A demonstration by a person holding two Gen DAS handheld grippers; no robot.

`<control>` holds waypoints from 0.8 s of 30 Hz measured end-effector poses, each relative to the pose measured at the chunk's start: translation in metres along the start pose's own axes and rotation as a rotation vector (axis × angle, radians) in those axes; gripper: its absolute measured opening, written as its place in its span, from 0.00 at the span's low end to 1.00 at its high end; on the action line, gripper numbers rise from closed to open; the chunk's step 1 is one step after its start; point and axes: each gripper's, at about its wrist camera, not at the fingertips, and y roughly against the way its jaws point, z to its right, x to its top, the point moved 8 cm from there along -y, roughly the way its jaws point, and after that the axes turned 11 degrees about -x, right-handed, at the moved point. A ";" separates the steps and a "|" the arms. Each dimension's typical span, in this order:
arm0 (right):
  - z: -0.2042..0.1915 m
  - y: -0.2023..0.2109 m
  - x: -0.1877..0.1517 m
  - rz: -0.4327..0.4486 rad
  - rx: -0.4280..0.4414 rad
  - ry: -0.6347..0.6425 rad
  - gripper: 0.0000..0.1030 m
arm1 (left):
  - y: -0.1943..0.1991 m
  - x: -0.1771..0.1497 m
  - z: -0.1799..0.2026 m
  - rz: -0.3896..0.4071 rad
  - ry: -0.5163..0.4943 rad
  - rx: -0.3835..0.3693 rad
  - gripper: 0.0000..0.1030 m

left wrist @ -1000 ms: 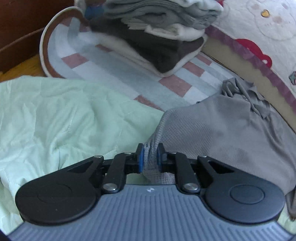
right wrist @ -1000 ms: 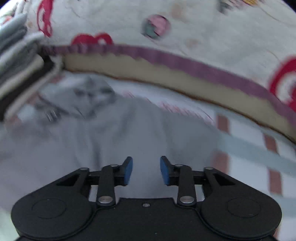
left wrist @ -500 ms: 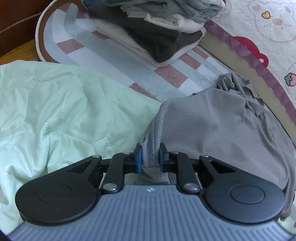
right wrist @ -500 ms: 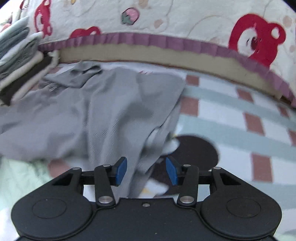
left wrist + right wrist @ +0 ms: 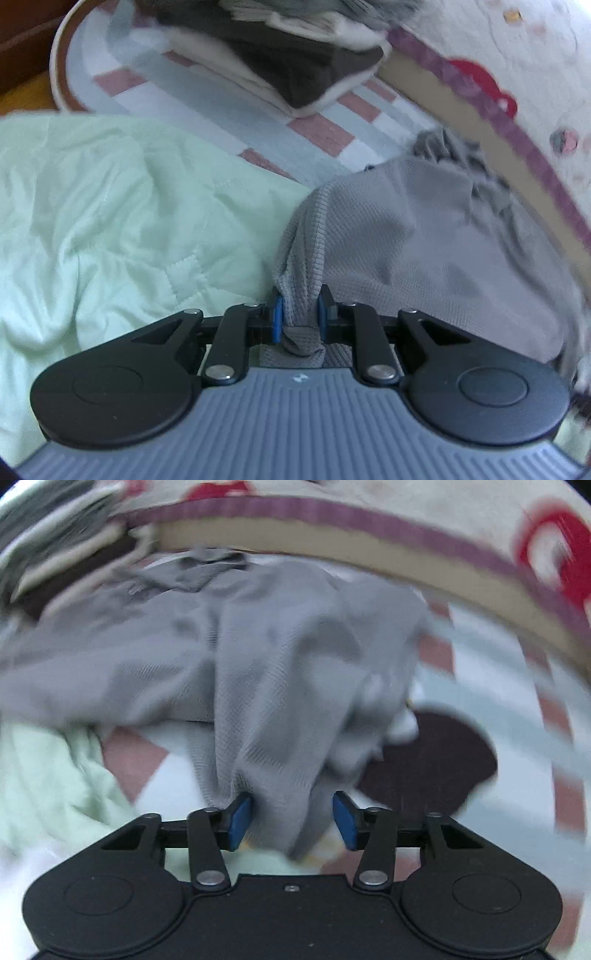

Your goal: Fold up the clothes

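A grey knit garment [image 5: 424,240] lies crumpled on the checked rug [image 5: 207,107], partly over a pale green quilt [image 5: 110,203]. My left gripper [image 5: 300,314] is shut on a bunched corner of it, and the cloth rises from between the blue pads. In the right wrist view the same grey garment [image 5: 277,664] hangs in folds down to my right gripper [image 5: 291,819]. Its jaws stand apart and are closing, with a fold of the fabric between them. The left pad [image 5: 238,821] touches the cloth; the right pad is clear of it.
A stack of folded clothes [image 5: 295,62] sits on the rug at the back. A bed edge with a purple-trimmed bear-print quilt [image 5: 517,55] runs along the right. A dark round patch [image 5: 432,760] marks the rug beside the garment.
My right gripper came down and in on the garment's near edge, and a fold now lies between its jaws. My left gripper kept its hold on the corner and barely moved.
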 end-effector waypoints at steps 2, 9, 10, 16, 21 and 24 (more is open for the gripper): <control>0.006 -0.002 0.023 0.065 -0.043 0.082 0.03 | 0.005 0.013 0.009 0.047 -0.090 0.039 0.12; 0.091 -0.007 0.140 0.246 -0.190 -0.172 0.03 | 0.005 0.052 0.021 0.148 -0.192 0.143 0.12; 0.096 -0.017 0.145 0.231 -0.232 -0.153 0.03 | 0.001 0.050 0.020 0.134 -0.204 0.160 0.12; 0.105 -0.053 0.138 0.119 -0.299 -0.136 0.08 | -0.005 0.027 0.014 0.056 -0.133 0.093 0.16; 0.113 -0.045 0.109 0.073 -0.257 -0.286 0.32 | -0.001 0.014 0.009 -0.001 -0.014 0.012 0.25; 0.130 -0.039 0.086 0.030 -0.342 -0.391 0.57 | 0.003 0.012 0.008 -0.002 0.040 -0.017 0.31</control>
